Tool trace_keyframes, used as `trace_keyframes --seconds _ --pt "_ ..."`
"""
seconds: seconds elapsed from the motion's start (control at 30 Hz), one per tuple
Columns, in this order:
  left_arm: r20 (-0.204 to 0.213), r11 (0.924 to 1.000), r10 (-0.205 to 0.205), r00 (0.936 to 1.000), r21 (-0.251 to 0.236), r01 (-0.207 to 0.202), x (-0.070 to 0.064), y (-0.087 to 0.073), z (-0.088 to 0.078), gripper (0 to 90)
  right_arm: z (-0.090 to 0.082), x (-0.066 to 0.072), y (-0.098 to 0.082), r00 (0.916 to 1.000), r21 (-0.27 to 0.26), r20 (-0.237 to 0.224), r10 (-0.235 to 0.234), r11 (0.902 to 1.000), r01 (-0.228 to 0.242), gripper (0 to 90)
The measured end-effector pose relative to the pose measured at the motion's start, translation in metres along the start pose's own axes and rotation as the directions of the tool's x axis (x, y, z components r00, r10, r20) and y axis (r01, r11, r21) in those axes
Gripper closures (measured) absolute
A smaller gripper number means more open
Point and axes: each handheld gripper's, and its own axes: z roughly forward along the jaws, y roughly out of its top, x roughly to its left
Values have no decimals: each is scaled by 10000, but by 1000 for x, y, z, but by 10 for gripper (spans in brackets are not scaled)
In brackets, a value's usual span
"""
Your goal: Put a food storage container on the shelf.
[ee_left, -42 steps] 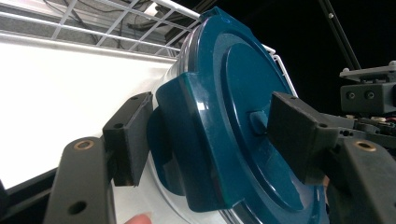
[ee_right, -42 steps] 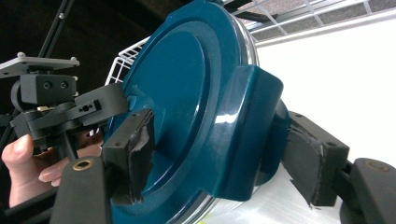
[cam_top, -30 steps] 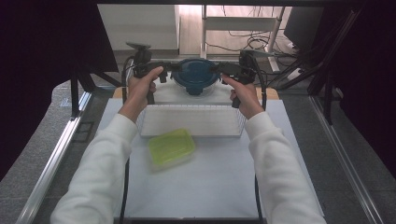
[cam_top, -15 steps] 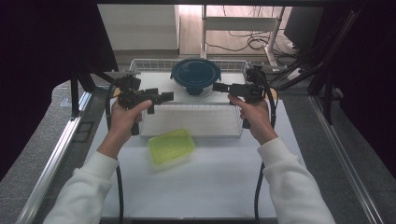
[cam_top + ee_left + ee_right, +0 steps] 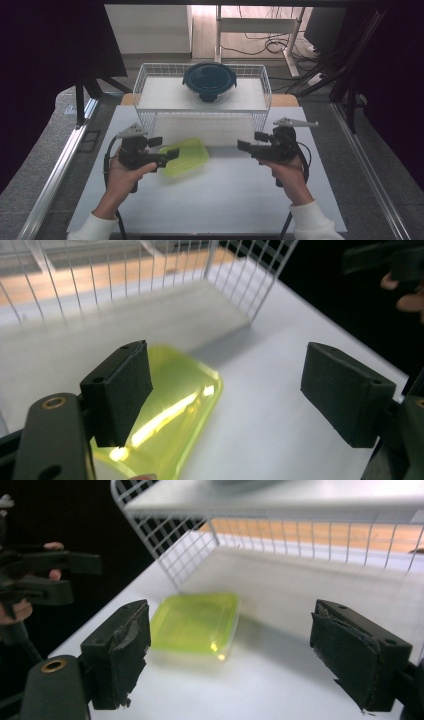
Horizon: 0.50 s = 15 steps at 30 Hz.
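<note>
Both grippers back off round blue container on wire rack, dropped toward yellow-green box. Left gripper over box, jaws wide, empty, just narrowing slightly. Right gripper near, same. Box is likely next pick.

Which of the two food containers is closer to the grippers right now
The flat yellow-green translucent plastic container on the white table, between both open grippers. The round dark blue lidded container sits farther off, on top of the white wire rack.

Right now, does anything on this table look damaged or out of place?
The right gripper has frayed, torn pads. The yellow-green container lies askew on the white table; otherwise nothing stands out.
</note>
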Motion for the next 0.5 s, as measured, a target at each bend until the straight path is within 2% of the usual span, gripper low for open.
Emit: trace_keyframes --seconds 0.1,0.27,0.5 --pt "-48 9995 114 9999 296 -112 -9 -17 2 203 -7 6 -23 9998 178 -63 -210 9996 211 179" --pt "183 9967 146 9997 797 -160 -19 -43 8 212 -12 9 -57 9983 649 282 -513 9967 494 193" --pt "-499 9907 233 9985 1348 -164 -18 -66 12 221 -8 9 -84 9960 1285 423 -781 9891 721 206"
